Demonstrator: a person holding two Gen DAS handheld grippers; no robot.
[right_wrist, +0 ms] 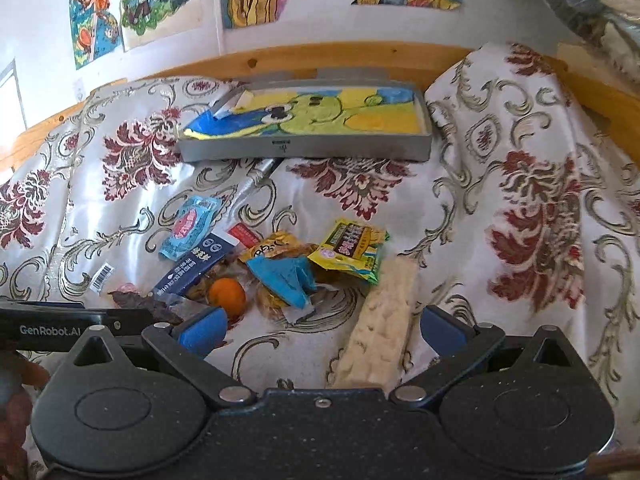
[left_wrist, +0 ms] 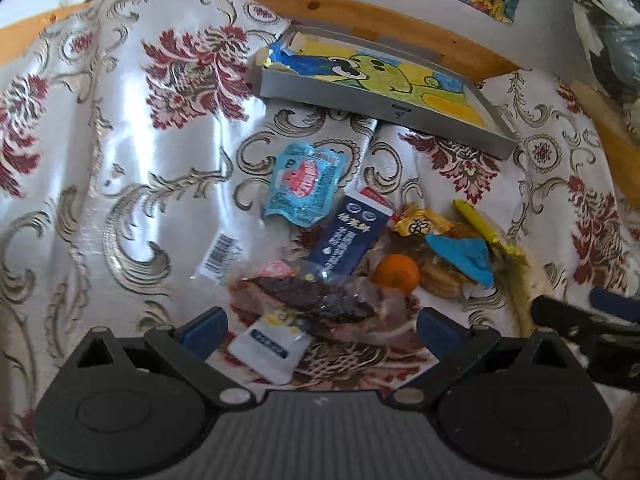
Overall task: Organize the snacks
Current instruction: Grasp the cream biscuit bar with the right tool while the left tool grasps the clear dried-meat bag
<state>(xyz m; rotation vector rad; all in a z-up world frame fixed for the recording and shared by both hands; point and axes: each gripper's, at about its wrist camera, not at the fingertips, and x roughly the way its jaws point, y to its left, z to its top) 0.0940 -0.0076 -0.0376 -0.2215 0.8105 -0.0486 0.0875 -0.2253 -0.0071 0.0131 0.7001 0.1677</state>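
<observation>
shallow grey metal tray (right_wrist: 304,148) at 12 o'clock holding a crayon drawing (right_wrist: 320,114), snack pile (right_wrist: 272,264) outside it, left gripper (left_wrist: 320,328) and right gripper (right_wrist: 320,326) jaws spread, empty

Daylit; cloth (left_wrist: 120,152) glare; soft focus; fisheye edges

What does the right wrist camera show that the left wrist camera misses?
Only the right wrist view shows the long pale snack bar lying between its open fingers, the face of the yellow-green packet, and the wall drawings in full. Only the left wrist view shows the white sachet and the dark snack in a clear wrapper ahead of the open left gripper. Both show the grey tray, orange, navy packet and light-blue pouch.
</observation>
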